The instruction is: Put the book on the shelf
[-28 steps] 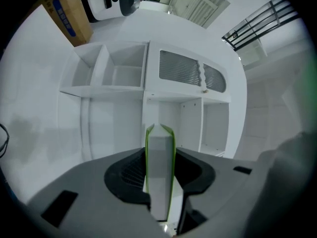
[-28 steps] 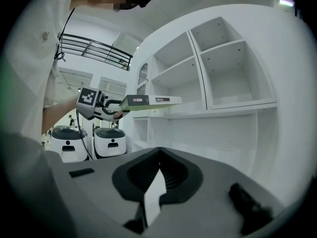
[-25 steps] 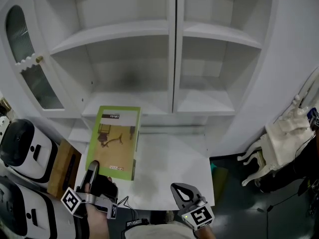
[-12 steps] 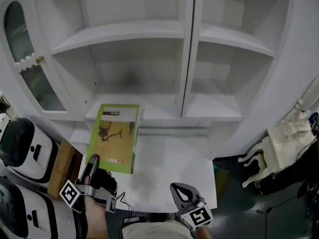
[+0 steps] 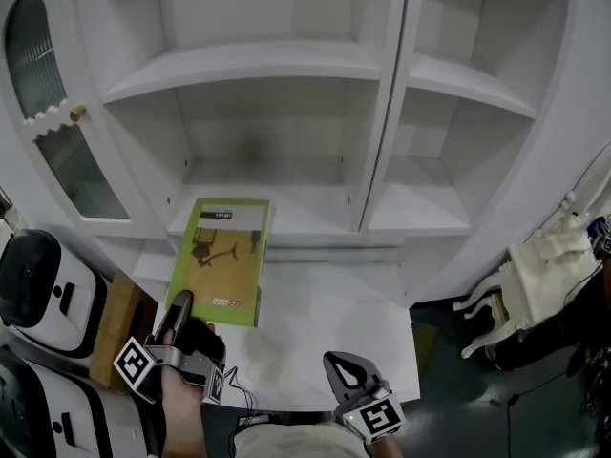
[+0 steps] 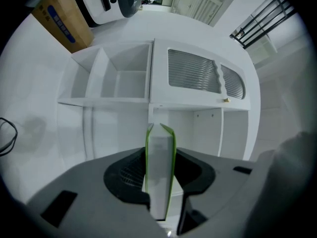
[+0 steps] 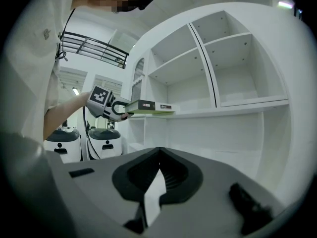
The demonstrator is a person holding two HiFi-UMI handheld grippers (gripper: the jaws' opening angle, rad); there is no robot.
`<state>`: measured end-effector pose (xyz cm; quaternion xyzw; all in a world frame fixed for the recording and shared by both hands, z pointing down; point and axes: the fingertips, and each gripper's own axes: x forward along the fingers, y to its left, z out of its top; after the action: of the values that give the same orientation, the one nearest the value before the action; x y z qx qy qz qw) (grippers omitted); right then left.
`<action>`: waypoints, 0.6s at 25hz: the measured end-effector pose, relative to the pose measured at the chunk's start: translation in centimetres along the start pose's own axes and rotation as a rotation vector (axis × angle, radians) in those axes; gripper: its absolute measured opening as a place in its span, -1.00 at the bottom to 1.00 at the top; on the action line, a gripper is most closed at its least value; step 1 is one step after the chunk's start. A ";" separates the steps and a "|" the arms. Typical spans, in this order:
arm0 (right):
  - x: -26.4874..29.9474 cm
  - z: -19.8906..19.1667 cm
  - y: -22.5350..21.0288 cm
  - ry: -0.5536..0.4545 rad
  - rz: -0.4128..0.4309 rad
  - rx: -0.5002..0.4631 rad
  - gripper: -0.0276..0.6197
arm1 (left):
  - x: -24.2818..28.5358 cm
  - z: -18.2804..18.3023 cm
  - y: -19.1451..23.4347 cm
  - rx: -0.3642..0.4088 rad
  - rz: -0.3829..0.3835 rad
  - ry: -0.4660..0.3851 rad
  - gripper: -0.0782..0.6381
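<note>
We've got the left gripper (image 5: 179, 311) clamped on the near edge of the green-covered paperback book (image 5: 221, 256). It's held flat, far end at the white cabinet's lower shelf (image 5: 305, 213). Right gripper (image 5: 346, 372) is closed and empty. Risk: the edge grip lets the overhang droop and we jam the shelf lip.

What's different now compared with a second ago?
The left gripper, shut on the green book, has carried it slightly deeper over the lower left shelf. The grip is the same, and the right gripper stays low and empty.
</note>
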<state>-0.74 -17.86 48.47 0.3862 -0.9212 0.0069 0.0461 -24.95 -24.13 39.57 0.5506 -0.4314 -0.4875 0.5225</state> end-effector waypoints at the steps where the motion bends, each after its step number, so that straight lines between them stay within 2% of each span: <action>1: 0.2 0.0 0.0 -0.002 -0.004 0.001 -0.88 | 0.3 0.1 0.0 0.001 0.003 0.001 -0.37; 15: 0.8 -0.2 -0.5 0.019 -0.069 0.006 -0.88 | 4.1 1.3 0.1 0.004 0.011 0.022 -0.39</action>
<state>-0.88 -18.79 48.69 0.4179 -0.9068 0.0119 0.0540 -25.58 -28.40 39.37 0.5544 -0.4298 -0.4777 0.5289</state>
